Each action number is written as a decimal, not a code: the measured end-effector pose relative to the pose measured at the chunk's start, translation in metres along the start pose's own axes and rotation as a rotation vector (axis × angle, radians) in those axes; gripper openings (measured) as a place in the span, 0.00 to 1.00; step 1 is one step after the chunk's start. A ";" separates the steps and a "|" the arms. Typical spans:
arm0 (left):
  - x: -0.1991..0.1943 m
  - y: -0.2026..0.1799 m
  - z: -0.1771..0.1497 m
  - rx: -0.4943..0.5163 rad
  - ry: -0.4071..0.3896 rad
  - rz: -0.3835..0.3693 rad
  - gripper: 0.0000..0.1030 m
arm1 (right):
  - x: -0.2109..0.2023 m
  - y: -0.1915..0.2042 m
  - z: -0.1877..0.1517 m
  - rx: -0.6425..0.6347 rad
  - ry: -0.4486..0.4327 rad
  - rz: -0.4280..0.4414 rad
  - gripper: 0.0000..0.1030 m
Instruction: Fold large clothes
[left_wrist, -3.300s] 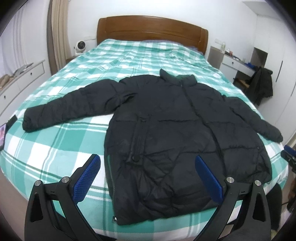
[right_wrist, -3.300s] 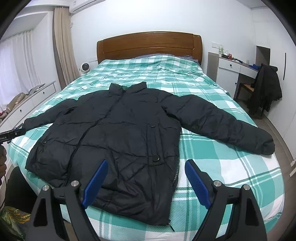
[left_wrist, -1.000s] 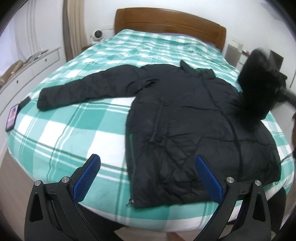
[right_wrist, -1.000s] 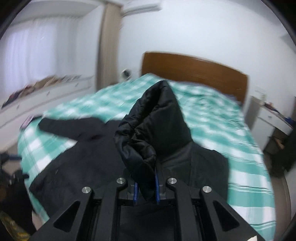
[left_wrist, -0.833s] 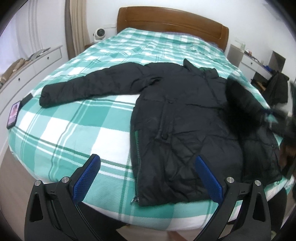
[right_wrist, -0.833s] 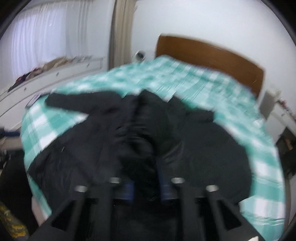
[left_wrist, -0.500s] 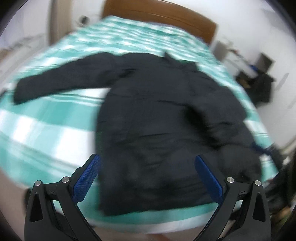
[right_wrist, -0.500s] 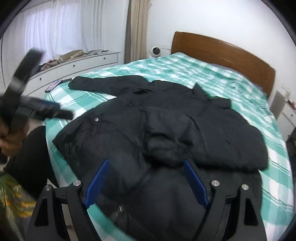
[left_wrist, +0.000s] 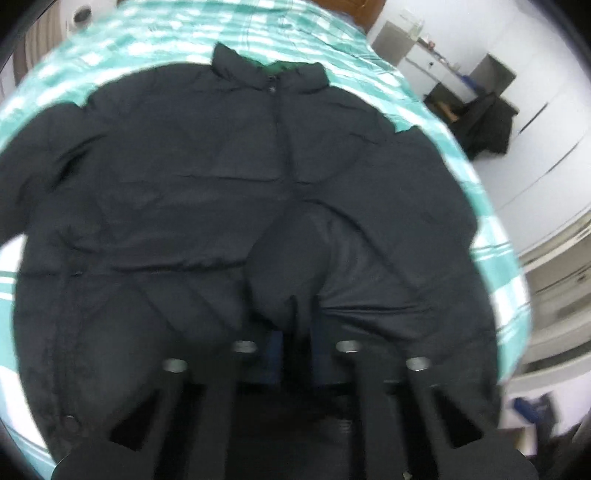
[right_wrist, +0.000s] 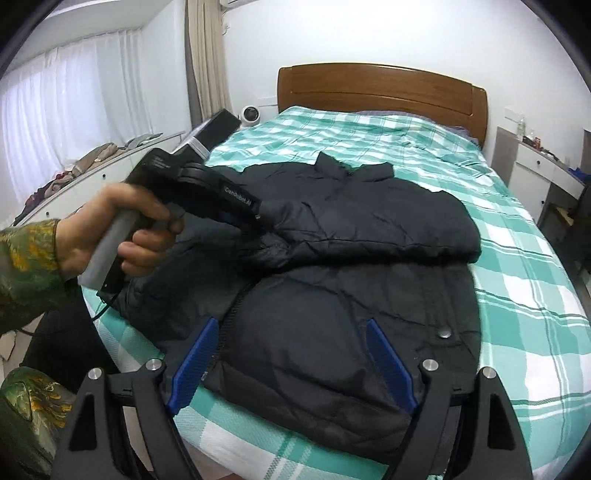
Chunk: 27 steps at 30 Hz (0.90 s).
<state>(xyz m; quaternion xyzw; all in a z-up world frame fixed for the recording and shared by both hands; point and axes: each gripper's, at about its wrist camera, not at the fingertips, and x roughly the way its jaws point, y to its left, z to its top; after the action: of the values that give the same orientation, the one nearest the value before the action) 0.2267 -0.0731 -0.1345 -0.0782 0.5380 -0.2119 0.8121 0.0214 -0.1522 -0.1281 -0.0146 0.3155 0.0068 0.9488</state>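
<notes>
A black puffer jacket (right_wrist: 332, 280) lies on the green checked bed (right_wrist: 535, 310), collar toward the headboard. Its right sleeve (right_wrist: 369, 232) is folded across the chest. My left gripper (left_wrist: 295, 339) is shut on the cuff of that sleeve (left_wrist: 291, 295), low over the jacket's middle; it also shows in the right wrist view (right_wrist: 255, 221), held by a hand. My right gripper (right_wrist: 291, 354) is open and empty, just above the jacket's hem near the foot of the bed.
A wooden headboard (right_wrist: 380, 88) stands at the far end. A white dresser (right_wrist: 92, 173) with clutter runs along the left wall. A nightstand and desk (right_wrist: 535, 162) stand at the right, with a dark coat on a chair (left_wrist: 484, 125).
My right gripper carried the sleeve across the chest, let it go and drew back open. My left gripper moved in over the jacket and shut on the sleeve cuff.
</notes>
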 end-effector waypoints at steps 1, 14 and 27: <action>-0.005 -0.002 0.004 0.008 -0.010 -0.002 0.07 | -0.001 -0.005 0.000 0.012 -0.004 -0.002 0.82; -0.038 0.049 0.153 0.070 -0.244 0.231 0.07 | 0.016 -0.111 0.026 0.326 -0.046 -0.013 0.82; 0.021 0.129 0.161 -0.072 -0.185 0.258 0.08 | 0.141 -0.206 0.148 0.207 0.040 -0.118 0.81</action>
<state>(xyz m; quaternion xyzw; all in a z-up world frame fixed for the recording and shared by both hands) 0.4129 0.0180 -0.1321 -0.0565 0.4738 -0.0784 0.8753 0.2271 -0.3532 -0.0893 0.0649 0.3321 -0.0820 0.9374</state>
